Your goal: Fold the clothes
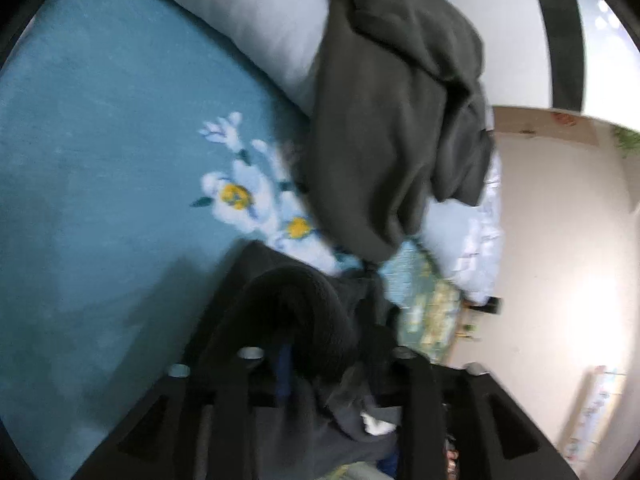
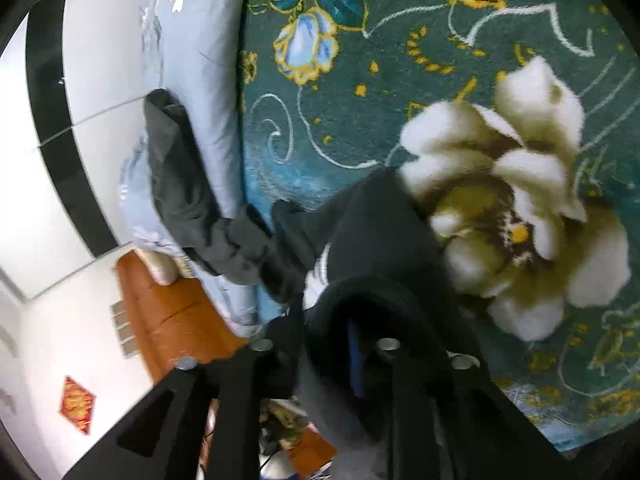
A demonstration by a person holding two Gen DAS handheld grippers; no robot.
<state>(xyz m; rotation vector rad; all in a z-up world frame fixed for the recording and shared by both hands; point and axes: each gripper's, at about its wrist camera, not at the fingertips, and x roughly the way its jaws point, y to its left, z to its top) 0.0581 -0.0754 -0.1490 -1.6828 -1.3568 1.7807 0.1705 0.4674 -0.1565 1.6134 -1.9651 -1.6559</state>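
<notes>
A black garment (image 1: 296, 304) is bunched between the fingers of my left gripper (image 1: 320, 360), which is shut on it above a teal flowered blanket (image 1: 100, 160). A dark grey garment (image 1: 400, 120) hangs draped over a pale blue pillow (image 1: 256, 12) beyond. In the right wrist view my right gripper (image 2: 324, 348) is shut on the same black garment (image 2: 372, 248), whose edge shows a white stripe. The dark grey garment (image 2: 180, 184) lies crumpled at the left along the pale blue bedding (image 2: 200, 60).
A teal blanket with large white and yellow flowers (image 2: 512, 200) covers the bed. An orange-brown wooden headboard (image 2: 168, 312) and white walls (image 2: 32, 200) lie beyond. A cream wall (image 1: 560, 240) and a small dark object (image 1: 492, 306) sit past the bed's edge.
</notes>
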